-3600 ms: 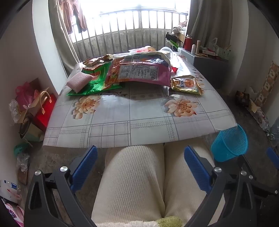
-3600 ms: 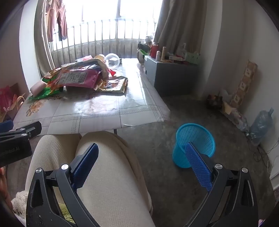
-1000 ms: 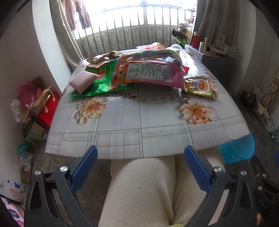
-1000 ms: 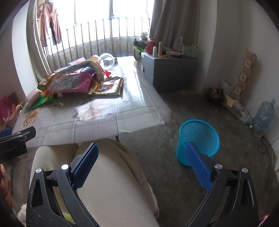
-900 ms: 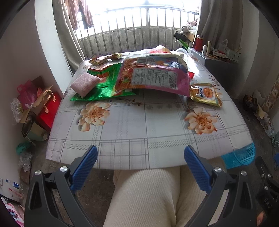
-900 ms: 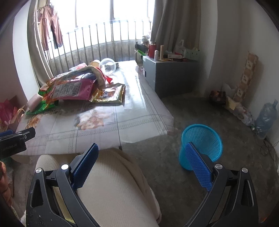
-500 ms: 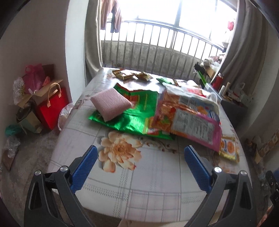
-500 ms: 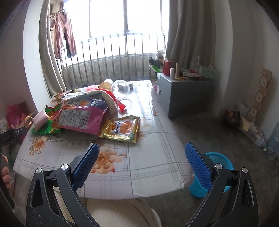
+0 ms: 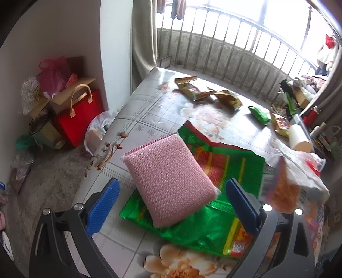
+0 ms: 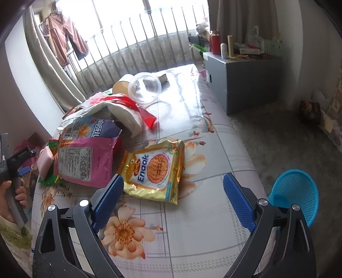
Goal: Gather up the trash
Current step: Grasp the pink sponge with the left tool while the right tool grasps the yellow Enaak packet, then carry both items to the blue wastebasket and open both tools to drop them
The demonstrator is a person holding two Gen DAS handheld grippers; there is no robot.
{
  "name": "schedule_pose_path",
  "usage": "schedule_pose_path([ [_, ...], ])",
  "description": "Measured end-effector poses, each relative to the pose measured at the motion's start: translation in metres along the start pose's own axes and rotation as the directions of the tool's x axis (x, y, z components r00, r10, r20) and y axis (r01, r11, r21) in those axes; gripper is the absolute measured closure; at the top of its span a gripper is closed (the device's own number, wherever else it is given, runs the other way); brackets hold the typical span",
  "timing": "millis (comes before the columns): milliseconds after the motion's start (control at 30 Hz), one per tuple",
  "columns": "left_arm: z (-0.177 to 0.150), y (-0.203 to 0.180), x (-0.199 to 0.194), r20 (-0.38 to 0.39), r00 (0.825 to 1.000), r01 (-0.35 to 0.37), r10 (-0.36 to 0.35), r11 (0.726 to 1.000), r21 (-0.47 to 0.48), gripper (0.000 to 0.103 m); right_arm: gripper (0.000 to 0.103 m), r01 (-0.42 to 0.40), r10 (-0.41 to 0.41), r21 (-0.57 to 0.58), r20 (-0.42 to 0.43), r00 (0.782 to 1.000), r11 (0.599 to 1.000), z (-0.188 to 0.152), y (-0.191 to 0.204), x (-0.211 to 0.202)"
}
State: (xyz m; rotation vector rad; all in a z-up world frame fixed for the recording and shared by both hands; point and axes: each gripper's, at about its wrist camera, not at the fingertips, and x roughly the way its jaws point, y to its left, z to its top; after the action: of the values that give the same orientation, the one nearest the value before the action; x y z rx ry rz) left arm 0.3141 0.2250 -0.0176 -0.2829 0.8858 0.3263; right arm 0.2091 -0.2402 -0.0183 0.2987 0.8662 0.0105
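Trash collection, barely begun: wrappers, gold packet (image 10: 156, 170) and pink sponge (image 9: 168, 181) left on table (image 10: 213, 213), blue basket (image 10: 296, 192) seemingly unfilled, both grippers (image 9: 171, 205) (image 10: 173, 201) spread wide, nothing grasped.

Lived-in home room. Floral-clothed table (image 10: 213, 213) strewn with snack wrappers (image 10: 156, 169). Laundry (image 10: 68, 36) hung by barred window, curtains (image 9: 143, 38), cluttered grey cabinet (image 10: 245, 74).

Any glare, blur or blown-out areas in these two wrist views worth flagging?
Left wrist view: the window is blown out, and the orange-and-white wrapper at right is motion-smeared while the pink sponge stays sharp. Right wrist view: the window is overexposed, glare washes the tablecloth near the clear plastic bowl, and fisheye bends the railing.
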Motion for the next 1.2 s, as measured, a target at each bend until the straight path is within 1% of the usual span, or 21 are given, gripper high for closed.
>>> schedule_pose_path([
  [100,0.013,0.005,0.032,-0.045,0.995,-0.088,0.085,0.994,-0.061,0.006,0.017,0.002,-0.002,0.008,-0.015,1.000,1.000,0.008,0.000,0.015],
  [133,0.014,0.006,0.039,-0.055,0.994,-0.096,0.092,0.993,-0.075,0.006,0.019,0.011,-0.011,0.009,-0.021,1.000,1.000,0.010,-0.001,0.020],
  [200,0.015,0.006,0.049,-0.072,0.994,-0.086,0.079,0.992,-0.093,0.006,0.021,0.015,-0.014,0.007,-0.033,0.999,1.000,0.015,0.000,0.031],
  [233,0.014,0.006,0.052,-0.077,0.994,-0.086,0.079,0.992,-0.094,0.006,0.024,0.018,-0.017,0.007,-0.041,0.999,1.000,0.016,0.001,0.035],
  [367,0.011,-0.003,0.054,-0.087,0.993,-0.080,0.073,0.993,-0.082,0.006,0.031,0.022,-0.021,0.006,-0.087,0.996,1.000,0.014,0.002,0.052],
  [500,0.015,-0.008,0.050,-0.063,0.996,-0.074,0.070,0.996,-0.060,0.006,0.037,0.019,-0.022,-0.031,-0.084,0.996,0.999,0.009,0.009,0.049],
  [633,0.013,-0.009,0.060,-0.106,0.991,-0.085,0.081,0.995,-0.041,0.006,0.043,0.056,-0.063,-0.081,-0.084,0.995,0.995,0.003,0.013,0.051],
  [700,0.011,-0.008,0.059,-0.093,0.992,-0.086,0.082,0.996,-0.034,0.007,0.049,0.083,-0.093,-0.114,-0.079,0.993,0.990,0.000,0.016,0.052],
  [733,0.010,-0.009,0.057,-0.083,0.993,-0.085,0.082,0.996,-0.025,0.009,0.055,0.102,-0.112,-0.134,-0.075,0.991,0.986,-0.001,0.017,0.051],
  [767,0.009,-0.009,0.055,-0.078,0.994,-0.081,0.079,0.997,-0.017,0.012,0.064,0.116,-0.128,-0.150,-0.071,0.989,0.982,-0.003,0.018,0.051],
  [800,0.008,-0.008,0.053,-0.075,0.994,-0.077,0.076,0.997,-0.012,0.013,0.067,0.122,-0.134,-0.156,-0.070,0.989,0.980,-0.004,0.017,0.050],
  [833,0.007,-0.008,0.051,-0.069,0.995,-0.070,0.069,0.997,-0.010,0.014,0.076,0.124,-0.137,-0.158,-0.071,0.988,0.980,-0.005,0.017,0.050],
  [867,0.006,-0.007,0.048,-0.062,0.996,-0.065,0.064,0.998,-0.008,0.015,0.082,0.128,-0.140,-0.159,-0.072,0.987,0.979,-0.006,0.015,0.048],
  [933,0.005,-0.005,0.042,-0.043,0.997,-0.056,0.056,0.998,-0.003,0.017,0.089,0.119,-0.132,-0.150,-0.078,0.988,0.982,-0.006,0.013,0.047],
  [1000,0.004,-0.003,0.034,-0.022,0.999,-0.046,0.046,0.999,-0.001,0.018,0.092,0.107,-0.118,-0.130,-0.081,0.990,0.986,-0.008,0.009,0.042],
  [1033,0.004,0.000,0.030,-0.013,0.999,-0.037,0.037,0.999,0.000,0.019,0.096,0.102,-0.112,-0.122,-0.080,0.990,0.987,-0.009,0.009,0.040],
  [1100,0.004,0.004,0.020,0.012,1.000,-0.014,0.014,1.000,-0.003,0.019,0.098,0.099,-0.108,-0.106,-0.076,0.991,0.989,-0.009,0.007,0.035],
  [1200,0.004,0.013,0.000,0.052,0.998,0.039,-0.038,0.999,-0.017,0.020,0.100,0.089,-0.094,-0.075,-0.066,0.993,0.993,-0.011,0.001,0.025],
])
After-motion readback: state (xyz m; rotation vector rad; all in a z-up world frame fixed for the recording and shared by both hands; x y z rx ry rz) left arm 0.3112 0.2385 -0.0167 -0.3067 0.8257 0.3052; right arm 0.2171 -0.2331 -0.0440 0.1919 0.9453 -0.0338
